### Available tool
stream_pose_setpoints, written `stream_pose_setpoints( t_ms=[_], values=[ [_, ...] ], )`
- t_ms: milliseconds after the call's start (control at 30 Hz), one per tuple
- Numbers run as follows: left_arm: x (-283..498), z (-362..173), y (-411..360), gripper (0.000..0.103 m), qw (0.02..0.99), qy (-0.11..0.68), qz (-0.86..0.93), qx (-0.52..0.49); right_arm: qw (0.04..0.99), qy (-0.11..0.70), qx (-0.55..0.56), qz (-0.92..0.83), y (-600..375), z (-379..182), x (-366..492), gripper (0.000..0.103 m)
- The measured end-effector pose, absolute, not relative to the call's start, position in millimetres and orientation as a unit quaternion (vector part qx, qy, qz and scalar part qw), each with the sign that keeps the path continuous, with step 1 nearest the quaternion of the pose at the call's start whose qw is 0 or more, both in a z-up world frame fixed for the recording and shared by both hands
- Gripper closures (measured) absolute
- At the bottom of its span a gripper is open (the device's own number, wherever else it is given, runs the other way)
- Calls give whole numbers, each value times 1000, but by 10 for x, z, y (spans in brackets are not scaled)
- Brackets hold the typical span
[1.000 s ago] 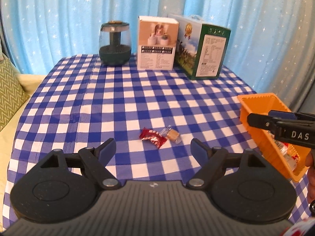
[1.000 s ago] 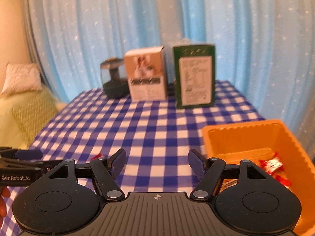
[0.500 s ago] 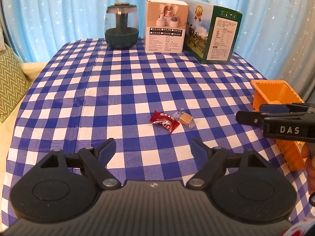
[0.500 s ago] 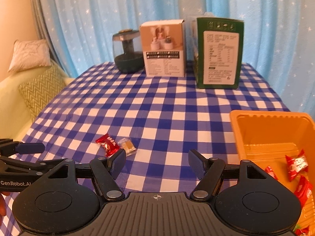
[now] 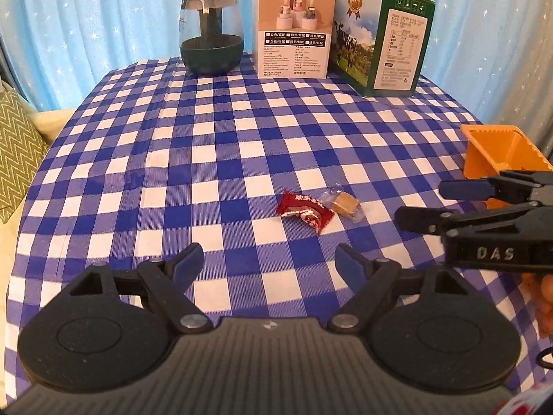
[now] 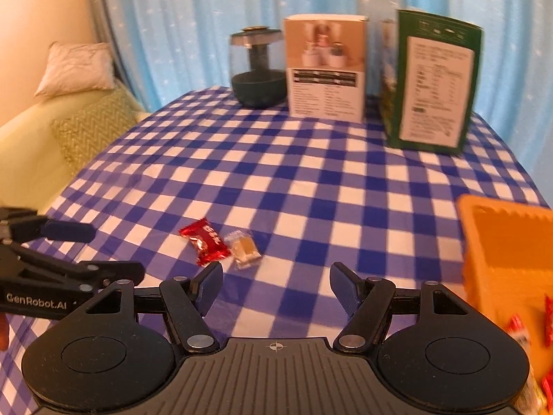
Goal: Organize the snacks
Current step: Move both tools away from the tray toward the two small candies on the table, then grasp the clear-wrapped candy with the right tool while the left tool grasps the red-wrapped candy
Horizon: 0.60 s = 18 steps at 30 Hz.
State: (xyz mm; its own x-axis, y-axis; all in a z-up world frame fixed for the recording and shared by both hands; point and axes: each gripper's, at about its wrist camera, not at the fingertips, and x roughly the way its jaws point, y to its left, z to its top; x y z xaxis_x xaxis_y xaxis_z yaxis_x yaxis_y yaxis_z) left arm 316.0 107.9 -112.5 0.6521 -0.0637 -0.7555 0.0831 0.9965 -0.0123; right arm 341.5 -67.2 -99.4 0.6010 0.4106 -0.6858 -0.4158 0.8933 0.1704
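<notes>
Closing in on red candy (image 5: 305, 210) and caramel (image 5: 343, 203) at twelve o'clock; left hand-held gripper (image 5: 269, 263) and right hand-held gripper (image 6: 275, 285) both spread, empty; orange bin (image 6: 504, 242) waiting at three o'clock.

Checked cloth (image 5: 214, 159) covers the counter; red candy wrapper (image 5: 304, 210) glossy foil; orange bin (image 6: 511, 242) smooth plastic; boxes (image 5: 293, 31) printed cardboard.

At twelve o'clock on our blue-checked tablecloth (image 5: 214, 145) we see a dark green glass-domed jar (image 5: 211, 33), a white humidifier box (image 5: 293, 29) just beside it, then a green milk carton (image 5: 387, 39). Starry blue curtains (image 5: 103, 17) hang behind; a zigzag cushion (image 5: 15, 152) sits at nine o'clock.
</notes>
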Motion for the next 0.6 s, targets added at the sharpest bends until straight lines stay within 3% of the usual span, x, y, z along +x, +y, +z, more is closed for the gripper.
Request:
stream_pose_setpoints(
  t_ms=[167, 433, 600],
  values=[
    [3259, -1146, 1125, 32, 908, 417, -42, 10, 886, 388, -5, 254, -562, -1123, 3583, 49],
    [3369, -1179, 1259, 32, 906, 422, -25, -20, 877, 395, -32, 273, -373, -1333, 3801, 65],
    [3410, -1171, 1323, 32, 906, 421, -19, -35, 877, 390, -46, 278, -287, -1395, 3848, 68]
  ],
)
